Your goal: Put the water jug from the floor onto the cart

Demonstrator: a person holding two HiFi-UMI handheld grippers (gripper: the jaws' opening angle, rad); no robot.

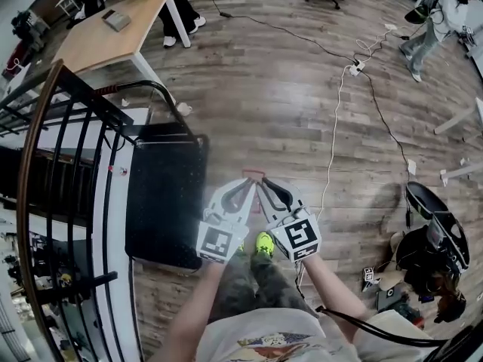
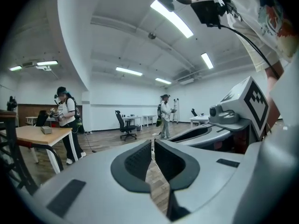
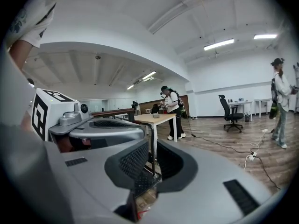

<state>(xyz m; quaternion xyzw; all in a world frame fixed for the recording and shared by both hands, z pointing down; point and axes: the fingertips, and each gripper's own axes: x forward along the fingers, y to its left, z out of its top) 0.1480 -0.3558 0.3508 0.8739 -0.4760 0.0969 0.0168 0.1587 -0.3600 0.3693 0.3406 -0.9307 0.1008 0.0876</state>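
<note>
Fingers (image 2: 135, 161) of left gripper (image 2: 153, 143) closed, empty. Right gripper (image 3: 154, 148) nearly closed, also empty. Jug not identifiable in any view, only a small red piece (image 1: 253, 174) past the tips, lower centre. Cart (image 1: 166, 202) left of centre, unloaded. Likely step: approach. Next: find jug, open fingers.

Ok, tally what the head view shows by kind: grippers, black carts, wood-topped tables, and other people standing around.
Grippers: 2 (left gripper, right gripper)
Black cart: 1
Wood-topped table: 1
Other people: 2 (person by the table, person at the far right)
Total: 6
</note>
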